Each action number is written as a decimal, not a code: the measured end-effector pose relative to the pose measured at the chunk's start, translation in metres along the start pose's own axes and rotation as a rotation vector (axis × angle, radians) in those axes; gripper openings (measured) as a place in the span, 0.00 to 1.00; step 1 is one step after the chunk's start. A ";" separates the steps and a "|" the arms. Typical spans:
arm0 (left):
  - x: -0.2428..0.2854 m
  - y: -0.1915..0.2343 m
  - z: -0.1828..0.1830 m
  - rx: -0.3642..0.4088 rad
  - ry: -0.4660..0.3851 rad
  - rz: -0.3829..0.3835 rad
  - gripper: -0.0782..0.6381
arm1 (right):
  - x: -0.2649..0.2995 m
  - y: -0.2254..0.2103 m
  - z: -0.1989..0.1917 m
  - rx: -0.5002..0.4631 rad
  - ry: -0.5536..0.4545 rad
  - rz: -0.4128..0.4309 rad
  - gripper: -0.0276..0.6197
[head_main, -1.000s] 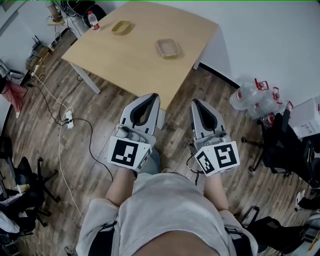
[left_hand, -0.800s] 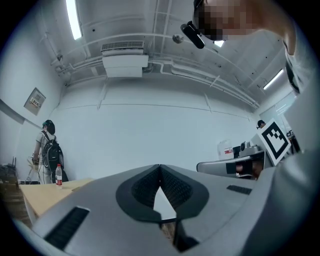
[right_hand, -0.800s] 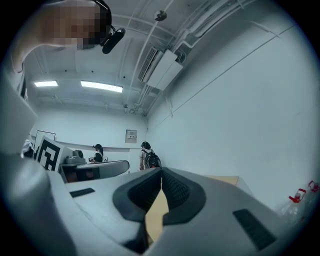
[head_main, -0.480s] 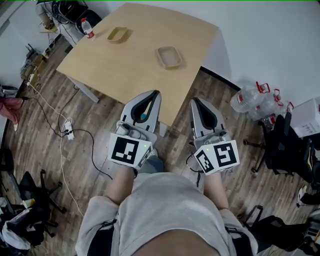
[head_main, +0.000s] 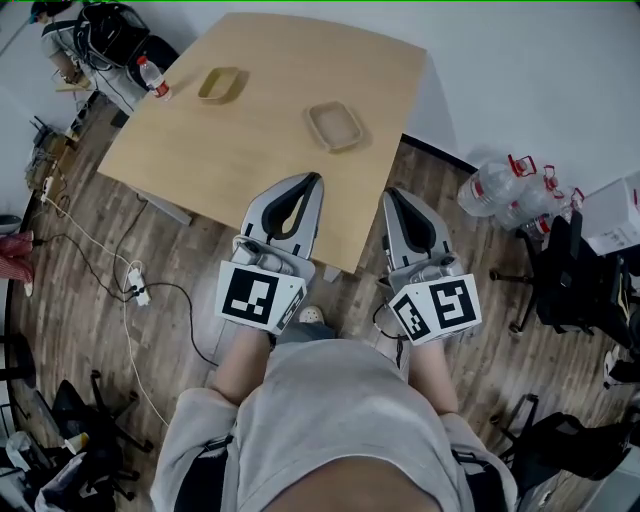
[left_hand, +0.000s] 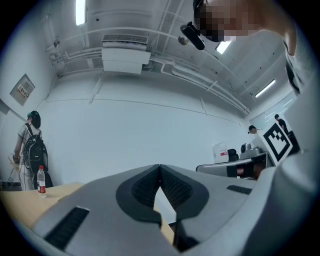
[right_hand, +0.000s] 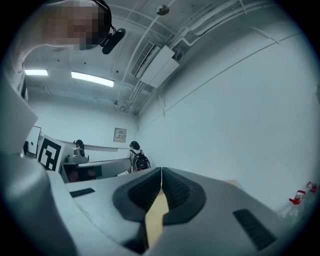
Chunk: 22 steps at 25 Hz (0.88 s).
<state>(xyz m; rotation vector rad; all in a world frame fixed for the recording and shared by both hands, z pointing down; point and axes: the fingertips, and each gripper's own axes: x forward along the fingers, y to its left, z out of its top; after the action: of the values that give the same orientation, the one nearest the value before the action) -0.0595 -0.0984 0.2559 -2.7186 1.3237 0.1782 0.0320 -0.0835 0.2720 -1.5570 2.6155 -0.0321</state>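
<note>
Left gripper (head_main: 310, 181) and right gripper (head_main: 393, 194), both clenched empty, now overlap the table (head_main: 230, 140) edge; tray (head_main: 334, 126) ahead sits closer than before.

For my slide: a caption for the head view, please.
Closed grey left gripper and right gripper at pale wooden table with two tan trays.

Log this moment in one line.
left gripper shut, empty | right gripper shut, empty | both near table edge | on it: near tray, far tray, bottle

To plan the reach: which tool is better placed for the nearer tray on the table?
Probably left: the left tool is over the table, closer to the tray; the right tool is past its edge.
</note>
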 end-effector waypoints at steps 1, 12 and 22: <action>0.003 0.003 -0.001 0.000 -0.003 -0.009 0.13 | 0.004 -0.001 0.000 -0.001 -0.002 -0.009 0.06; 0.024 0.025 -0.014 -0.019 0.004 -0.059 0.13 | 0.027 -0.012 -0.006 0.004 -0.002 -0.067 0.06; 0.058 0.048 -0.023 -0.014 0.018 0.022 0.13 | 0.066 -0.046 -0.010 0.018 0.005 -0.010 0.06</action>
<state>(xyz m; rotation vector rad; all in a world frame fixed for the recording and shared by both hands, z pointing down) -0.0606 -0.1770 0.2672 -2.7246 1.3625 0.1653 0.0403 -0.1643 0.2803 -1.5664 2.6037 -0.0603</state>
